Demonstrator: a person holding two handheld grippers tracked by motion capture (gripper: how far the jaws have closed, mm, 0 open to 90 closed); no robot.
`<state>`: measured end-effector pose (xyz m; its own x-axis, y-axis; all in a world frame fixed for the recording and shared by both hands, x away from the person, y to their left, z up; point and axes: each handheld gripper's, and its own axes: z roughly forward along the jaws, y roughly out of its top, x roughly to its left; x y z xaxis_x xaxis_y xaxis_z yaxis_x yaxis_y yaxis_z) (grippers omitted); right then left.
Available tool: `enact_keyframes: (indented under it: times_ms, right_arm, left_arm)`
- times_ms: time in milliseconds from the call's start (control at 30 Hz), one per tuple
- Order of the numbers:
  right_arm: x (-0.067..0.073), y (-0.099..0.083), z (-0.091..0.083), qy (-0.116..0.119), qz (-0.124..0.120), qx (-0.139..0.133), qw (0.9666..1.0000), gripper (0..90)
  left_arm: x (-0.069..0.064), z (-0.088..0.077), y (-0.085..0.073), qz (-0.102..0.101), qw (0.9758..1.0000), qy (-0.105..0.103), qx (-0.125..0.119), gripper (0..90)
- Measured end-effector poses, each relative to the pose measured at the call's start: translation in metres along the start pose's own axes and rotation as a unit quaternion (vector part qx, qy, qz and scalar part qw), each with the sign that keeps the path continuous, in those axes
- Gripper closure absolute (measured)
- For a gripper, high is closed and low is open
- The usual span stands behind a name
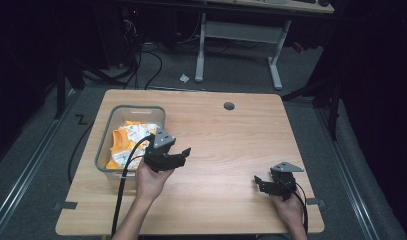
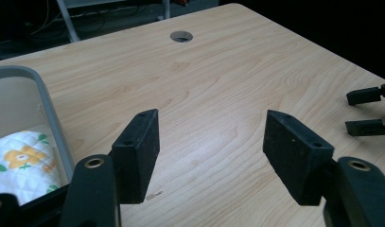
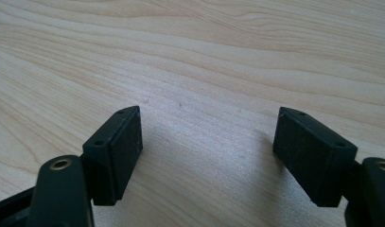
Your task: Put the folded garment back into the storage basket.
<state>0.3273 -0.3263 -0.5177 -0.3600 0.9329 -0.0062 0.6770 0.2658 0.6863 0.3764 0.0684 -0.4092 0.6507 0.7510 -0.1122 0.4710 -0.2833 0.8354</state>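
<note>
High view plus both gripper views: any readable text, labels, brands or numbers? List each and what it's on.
No readable text in any view.
Cloth in the clear bin: printed orange flowers and green leaves, no lettering.
Wooden table: plain grain and a round cable hole, no label.
Left tongs and right tongs: plain black pads, both open, no markings.
Grey plates on the tongs: unmarked.
Dark mark on the floor left of the table: not legible as a character.

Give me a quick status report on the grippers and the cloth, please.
Left gripper open, empty, beside bin. Right gripper open, empty. Cloth in bin. Nothing in the way.
</note>
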Motion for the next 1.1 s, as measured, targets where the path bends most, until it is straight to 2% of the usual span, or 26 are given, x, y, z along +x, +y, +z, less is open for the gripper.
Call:
enact_keyframes:
  times_ms: [233, 433, 833, 1033, 1100]
  right_arm:
    - [0.0, 0.0, 0.0, 0.0, 0.0, 0.0, 1.0, 25.1]
    - [0.0, 0.0, 0.0, 0.0, 0.0, 0.0, 1.0, 25.1]
    - [0.0, 0.0, 0.0, 0.0, 0.0, 0.0, 1.0, 25.1]
    - [0.0, 0.0, 0.0, 0.0, 0.0, 0.0, 1.0, 25.1]
    - [0.0, 0.0, 0.0, 0.0, 0.0, 0.0, 1.0, 25.1]
  left_arm:
    - [-0.006, 0.004, -0.002, 0.006, 1.0, -0.006, 0.002, 37.6]
    - [-0.01, 0.005, -0.005, -0.001, 0.9999, -0.014, -0.003, 37.6]
    - [-0.016, 0.011, -0.011, 0.0, 0.9997, -0.023, 0.001, 37.6]
    - [-0.017, 0.016, -0.018, -0.021, 0.9989, -0.042, 0.003, 37.6]
    - [-0.018, 0.018, -0.02, -0.024, 0.9988, -0.043, 0.007, 37.6]
